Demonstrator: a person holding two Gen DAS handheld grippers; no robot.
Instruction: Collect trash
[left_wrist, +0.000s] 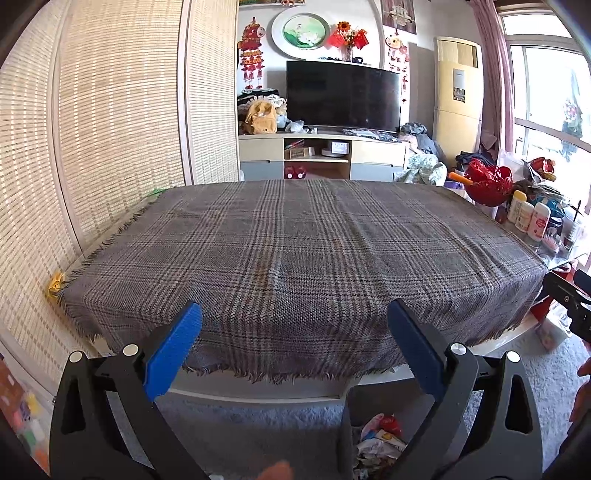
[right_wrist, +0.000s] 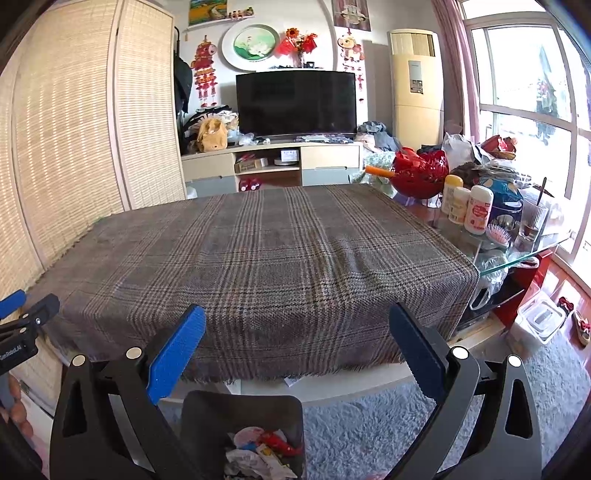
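Two claws are hovering with jaws spread wide, gripping nothing: left gripper (left_wrist: 293, 334), right gripper (right_wrist: 297, 336). Below the right claw, an upright dark bin (right_wrist: 242, 410) is holding crumpled trash (right_wrist: 258, 454), mouth facing up. Ahead of both, a fringed woven plaid cloth (right_wrist: 258, 258) is covering the table.

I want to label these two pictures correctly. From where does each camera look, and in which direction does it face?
Left wrist: sits on the left gripper, open, facing across the plaid cloth toward the TV; the right gripper's tip shows at right.
Right wrist: sits on the right gripper, open, facing likewise; the left gripper's tip shows at left.
Shared: cloth, TV, trash bin below.
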